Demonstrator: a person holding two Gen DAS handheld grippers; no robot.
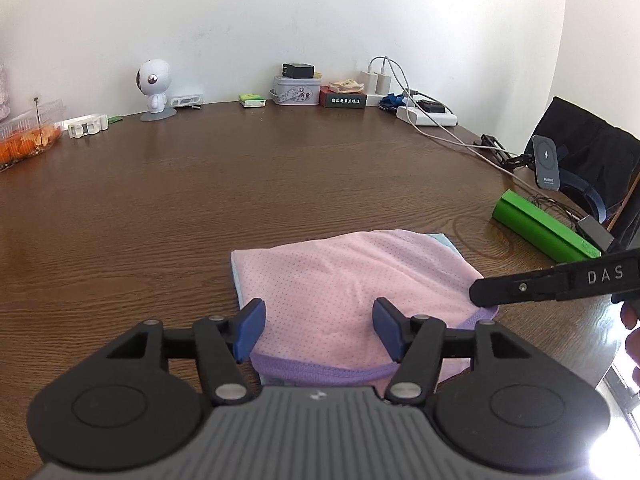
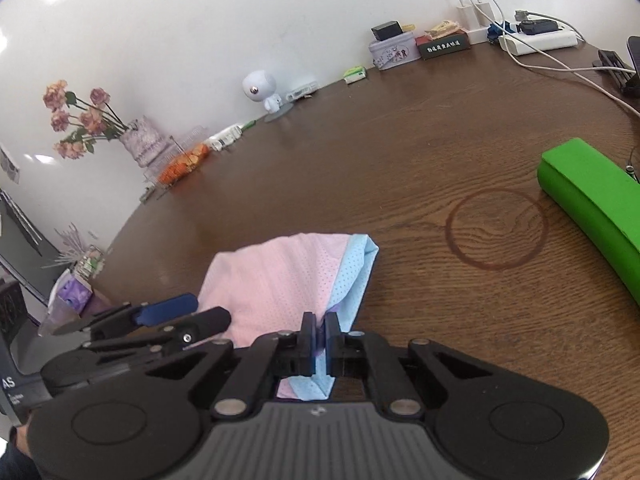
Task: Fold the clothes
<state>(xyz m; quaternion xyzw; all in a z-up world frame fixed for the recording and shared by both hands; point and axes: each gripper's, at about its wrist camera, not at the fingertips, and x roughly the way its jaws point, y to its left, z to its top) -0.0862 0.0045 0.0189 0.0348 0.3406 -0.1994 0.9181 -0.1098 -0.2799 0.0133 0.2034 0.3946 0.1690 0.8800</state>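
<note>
The pink mesh garment, with a pale blue layer under it and a purple trimmed edge, lies part-folded on the brown wooden table, just ahead of both grippers. The right gripper has its jaws pressed together on the right-hand edge of the cloth, pinching pink and blue layers at once. The left gripper hovers over the near edge with its jaws spread, the cloth between them but not pressed

To do this step well, I judge the left jaws should drop onto the purple edge and close on every layer, as the right already has, so nothing slides apart when lifted. Both corners then want to rise together and travel level across the garment, keeping the edge between them taut; slack there would leave a crooked crease. The mesh looks thin and limp, so a slow carry and a flat lay-down suit it. The green box sits well apart and should not interfere
</note>
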